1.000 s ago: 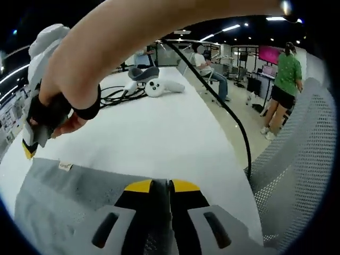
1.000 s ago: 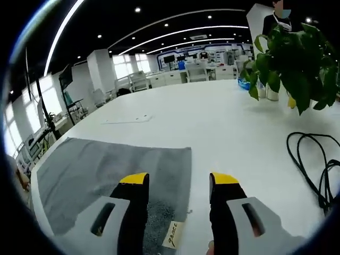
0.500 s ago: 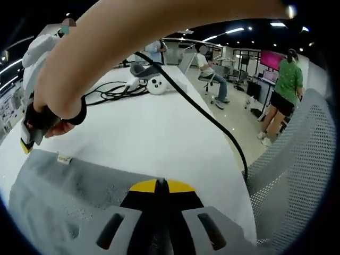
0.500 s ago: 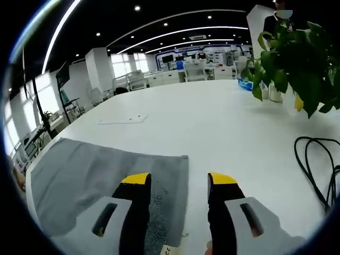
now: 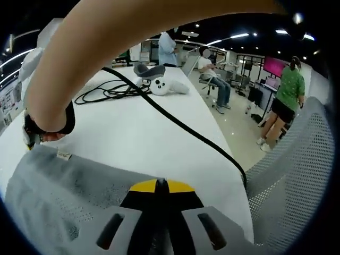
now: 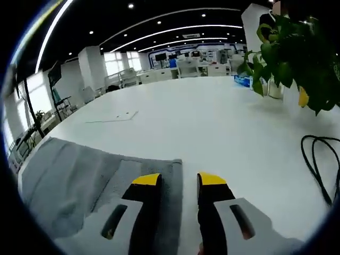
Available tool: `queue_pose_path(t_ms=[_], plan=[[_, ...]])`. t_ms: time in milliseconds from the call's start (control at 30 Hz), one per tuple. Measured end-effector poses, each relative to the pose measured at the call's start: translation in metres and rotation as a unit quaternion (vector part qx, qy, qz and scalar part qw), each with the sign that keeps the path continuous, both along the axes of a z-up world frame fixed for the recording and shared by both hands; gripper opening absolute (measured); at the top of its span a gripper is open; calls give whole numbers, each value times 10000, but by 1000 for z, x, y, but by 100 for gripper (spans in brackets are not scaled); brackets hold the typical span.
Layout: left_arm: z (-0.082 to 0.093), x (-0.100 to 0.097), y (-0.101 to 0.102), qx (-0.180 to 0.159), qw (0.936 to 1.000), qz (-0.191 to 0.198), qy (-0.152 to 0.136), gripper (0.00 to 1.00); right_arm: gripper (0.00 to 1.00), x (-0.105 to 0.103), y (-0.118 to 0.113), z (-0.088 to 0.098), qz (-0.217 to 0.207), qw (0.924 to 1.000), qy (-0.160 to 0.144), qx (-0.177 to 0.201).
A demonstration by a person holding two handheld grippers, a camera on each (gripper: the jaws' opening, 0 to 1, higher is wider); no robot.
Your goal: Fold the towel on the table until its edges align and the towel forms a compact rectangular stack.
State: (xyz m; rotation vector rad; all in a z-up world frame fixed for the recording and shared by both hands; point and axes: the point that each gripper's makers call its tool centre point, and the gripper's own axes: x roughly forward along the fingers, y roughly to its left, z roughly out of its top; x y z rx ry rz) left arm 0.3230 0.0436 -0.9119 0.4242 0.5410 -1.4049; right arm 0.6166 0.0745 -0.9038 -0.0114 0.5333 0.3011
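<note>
A grey towel [image 5: 69, 186] lies flat on the white table [image 5: 133, 133], with a small label [image 5: 64, 155] at its far corner. My left gripper [image 5: 160, 185] is shut on the towel's near edge. Just past the label corner, a person's hand holds my right gripper [image 5: 27, 139], the forearm arching over the scene. In the right gripper view, the towel [image 6: 69, 180] spreads to the left. My right gripper [image 6: 179, 180] is open with a narrow gap, its left jaw over the towel's corner edge and its right jaw over bare table [image 6: 223, 122].
A black cable [image 5: 180, 125] runs from the arm across the table to its right edge. A coiled cable [image 5: 106, 93] and white controllers [image 5: 162, 86] lie farther off. A grey mesh chair [image 5: 289, 175] stands right. A potted plant [image 6: 297, 53] and another cable [image 6: 319, 159] sit at the right.
My right gripper's jaws have come closer together and moved in over the towel's corner, covering the label in its view. The left gripper stays shut on the towel.
</note>
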Motion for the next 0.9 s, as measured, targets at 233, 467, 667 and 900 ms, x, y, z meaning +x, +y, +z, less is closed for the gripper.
queue_pose_path(t_ms=[233, 467, 667, 900], plan=[[1, 0, 0, -22, 10000, -45, -59, 4, 7, 0, 13, -5, 320, 9993, -43, -194], [1, 1, -3, -58, 10000, 79, -5, 4, 0, -1, 14, -2, 250, 9992, -45, -304], [1, -1, -4, 74, 9996, -100, -254, 4, 0, 0, 13, -2, 320, 9987, 86, -398], [3, 5, -4, -62, 9984, 292, 487, 4, 0, 1, 15, 0, 85, 9996, 272, -40]])
